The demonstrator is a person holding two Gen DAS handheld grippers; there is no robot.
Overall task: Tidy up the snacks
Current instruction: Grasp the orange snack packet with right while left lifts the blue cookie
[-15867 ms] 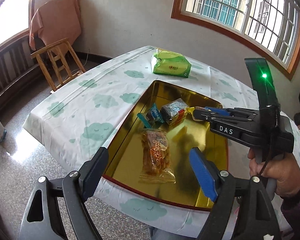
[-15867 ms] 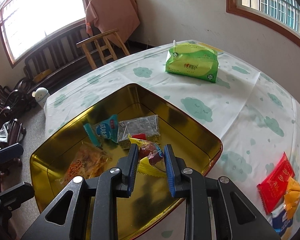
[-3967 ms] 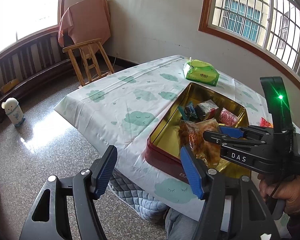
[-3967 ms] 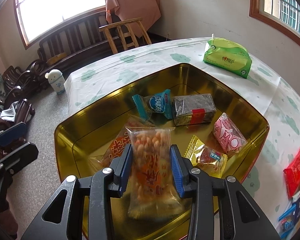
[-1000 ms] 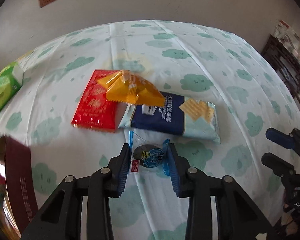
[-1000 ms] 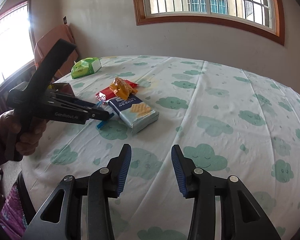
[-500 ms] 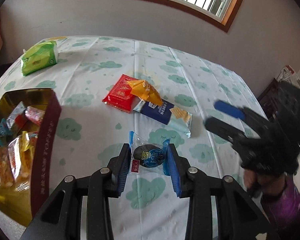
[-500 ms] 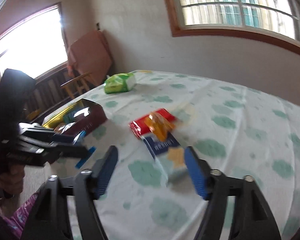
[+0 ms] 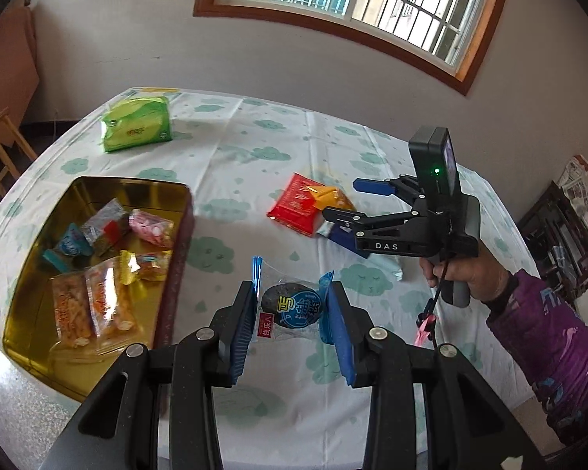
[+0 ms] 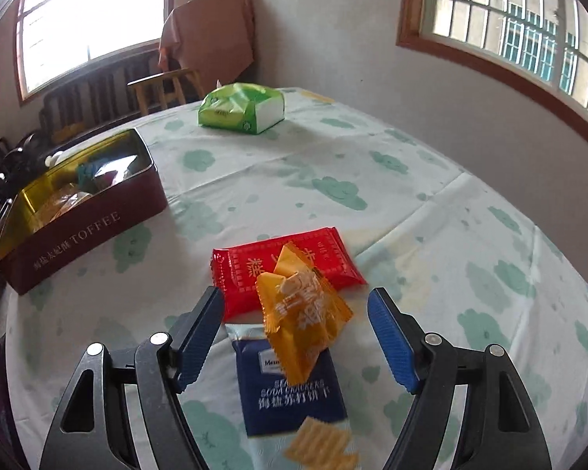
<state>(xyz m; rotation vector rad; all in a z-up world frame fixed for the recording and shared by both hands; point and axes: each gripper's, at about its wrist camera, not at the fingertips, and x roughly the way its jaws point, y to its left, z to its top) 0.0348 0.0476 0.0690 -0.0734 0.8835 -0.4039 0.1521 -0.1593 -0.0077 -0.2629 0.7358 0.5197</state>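
Since a moment ago, right gripper (image 10: pixel 296 315) has dropped over the table's (image 9: pixel 254 164) loose snacks, jaws apart around the orange packet (image 10: pixel 303 313). Toffee tin (image 9: pixel 98 258) sits at the left edge. Left gripper (image 9: pixel 290 307) stays clamped on the dark-filled packet (image 9: pixel 292 305).

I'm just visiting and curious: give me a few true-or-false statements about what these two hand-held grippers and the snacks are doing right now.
1. The left hand-held gripper grips a clear packet with a dark snack. True.
2. The right hand-held gripper is clamped on the orange packet. False: it is open, the packet between its fingers.
3. The gold tin holds several snacks. True.
4. The green tissue pack lies inside the tin. False: it sits on the tablecloth.
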